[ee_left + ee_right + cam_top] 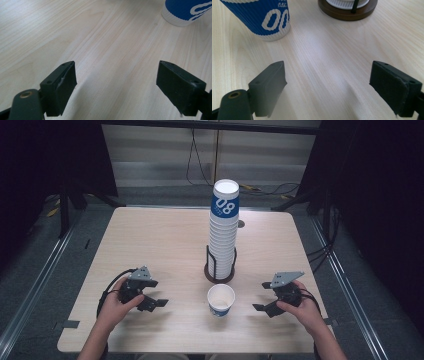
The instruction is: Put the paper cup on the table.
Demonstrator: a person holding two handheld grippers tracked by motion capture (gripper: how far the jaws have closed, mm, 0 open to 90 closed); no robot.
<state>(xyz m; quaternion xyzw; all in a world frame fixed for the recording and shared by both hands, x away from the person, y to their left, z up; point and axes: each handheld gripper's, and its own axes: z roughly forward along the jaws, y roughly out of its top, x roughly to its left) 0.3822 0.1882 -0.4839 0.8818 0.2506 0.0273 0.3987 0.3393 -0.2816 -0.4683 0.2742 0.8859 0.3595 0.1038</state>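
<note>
I worked at a pale wood table [150,240] on grey floor, dark curtains at both sides. My left gripper [159,303] and right gripper [261,307] held their jaws wide, empty, flanking a lone cup [221,300]. Behind it a cup stack [224,227] stood in a holder [219,272]. In both gripper views the cup's top was cut off.

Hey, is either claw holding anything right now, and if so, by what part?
Nothing is held. The left claw and right claw are both open over bare table, either side of the single cup.
</note>
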